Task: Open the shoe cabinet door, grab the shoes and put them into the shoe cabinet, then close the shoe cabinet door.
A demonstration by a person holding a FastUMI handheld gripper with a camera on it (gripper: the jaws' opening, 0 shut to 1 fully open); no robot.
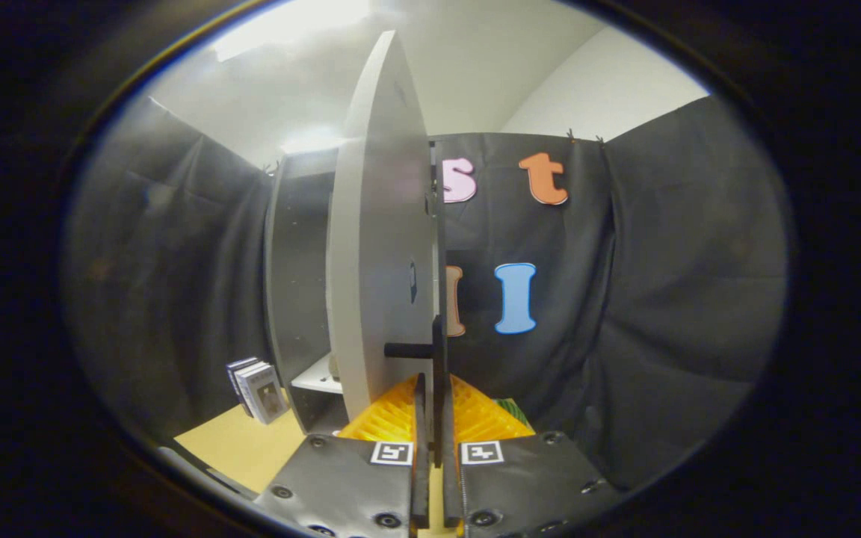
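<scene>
The shoe cabinet (296, 284) stands just ahead, dark grey, with a pale shelf (318, 379) showing inside. Its light grey door (378, 261) is swung out towards me and I see it nearly edge-on. A slim black handle (438, 351) runs down the door's free edge, fixed by a short black stub. My gripper (434, 448) is shut on that handle, with one black finger (420, 441) on each side of the bar. A yellow ribbed thing (393, 418) lies just beyond the fingers, partly hidden by them.
A small stack of boxed cards (255, 388) leans on the wooden tabletop (236, 448) left of the cabinet. A bit of green striped material (511, 411) shows beside the yellow ribbed thing. Black cloth walls close in behind and on both sides.
</scene>
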